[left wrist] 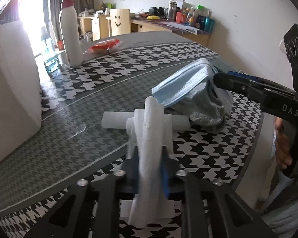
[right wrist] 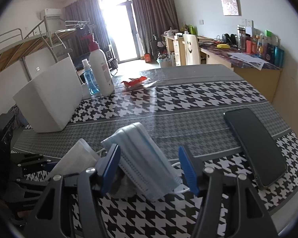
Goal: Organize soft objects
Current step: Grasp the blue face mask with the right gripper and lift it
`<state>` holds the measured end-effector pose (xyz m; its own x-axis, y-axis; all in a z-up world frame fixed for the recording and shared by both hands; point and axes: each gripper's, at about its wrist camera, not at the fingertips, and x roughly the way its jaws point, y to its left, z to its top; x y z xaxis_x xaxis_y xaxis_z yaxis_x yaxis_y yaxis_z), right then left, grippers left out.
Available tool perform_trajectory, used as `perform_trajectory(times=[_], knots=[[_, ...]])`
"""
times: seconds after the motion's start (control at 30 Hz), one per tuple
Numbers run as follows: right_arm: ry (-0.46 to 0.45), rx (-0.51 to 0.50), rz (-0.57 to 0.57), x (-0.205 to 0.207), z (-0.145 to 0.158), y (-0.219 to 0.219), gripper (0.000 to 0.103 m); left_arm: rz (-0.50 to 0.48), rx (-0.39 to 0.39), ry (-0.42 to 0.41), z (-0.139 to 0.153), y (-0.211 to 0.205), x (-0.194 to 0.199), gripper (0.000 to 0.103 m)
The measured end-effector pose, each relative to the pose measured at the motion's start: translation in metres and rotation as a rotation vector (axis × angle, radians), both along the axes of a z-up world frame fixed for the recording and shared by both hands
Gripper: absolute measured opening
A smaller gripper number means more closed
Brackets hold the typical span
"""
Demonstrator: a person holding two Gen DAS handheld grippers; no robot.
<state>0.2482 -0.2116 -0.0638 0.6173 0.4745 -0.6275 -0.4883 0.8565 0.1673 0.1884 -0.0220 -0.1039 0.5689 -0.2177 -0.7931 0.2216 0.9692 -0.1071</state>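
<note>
On the houndstooth-patterned table (right wrist: pixel 198 95), the left gripper (left wrist: pixel 149 170) is clamped shut on a white rolled tissue (left wrist: pixel 149 138), whose long axis runs forward along the fingers and crosses a second white roll (left wrist: pixel 113 120) lying sideways on the cloth. Just beyond, a blue face mask (right wrist: pixel 141 158) sits draped over a grey sock (left wrist: pixel 206 107). The right gripper (right wrist: pixel 149 170) straddles the mask with its jaws apart, blue pads (right wrist: pixel 185 168) not pressing it, making the right hand the nearer one for that pile. A white box (right wrist: pixel 49 99), the likely destination, stands well apart to the left, beside a pump bottle (right wrist: pixel 100 69). A phone (right wrist: pixel 256 146) lies to the right.
</note>
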Motion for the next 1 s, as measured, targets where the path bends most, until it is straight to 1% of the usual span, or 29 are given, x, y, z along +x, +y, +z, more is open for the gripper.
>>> perform_trajectory(times=[0.03, 0.1, 0.37, 0.47, 0.53, 0.63, 0.83, 1.0], knots=[[0.001, 0.000, 0.006, 0.000, 0.000, 0.001, 0.066, -0.005, -0.002, 0.000, 0.000, 0.000, 0.000, 0.006], [-0.004, -0.004, 0.019, -0.001, 0.000, 0.005, 0.066, -0.007, -0.014, -0.004, 0.000, 0.001, 0.000, 0.004], [-0.017, -0.009, 0.048, -0.004, 0.003, 0.014, 0.066, -0.003, -0.033, -0.043, 0.009, 0.006, -0.012, 0.004], [-0.033, -0.023, 0.058, -0.007, 0.005, 0.018, 0.069, 0.011, -0.036, -0.052, 0.013, 0.012, -0.016, 0.004], [-0.035, -0.025, 0.061, -0.007, 0.006, 0.021, 0.075, 0.022, -0.036, -0.062, 0.015, 0.015, -0.019, 0.004], [-0.036, -0.038, 0.056, -0.003, 0.006, 0.026, 0.077, 0.032, -0.035, -0.073, 0.018, 0.019, -0.023, 0.004], [-0.001, -0.060, 0.020, 0.003, 0.002, 0.042, 0.077, 0.047, -0.033, -0.090, 0.022, 0.025, -0.026, 0.004], [0.028, -0.057, -0.012, 0.007, -0.002, 0.044, 0.076, 0.050, -0.040, -0.093, 0.021, 0.028, -0.027, 0.004]])
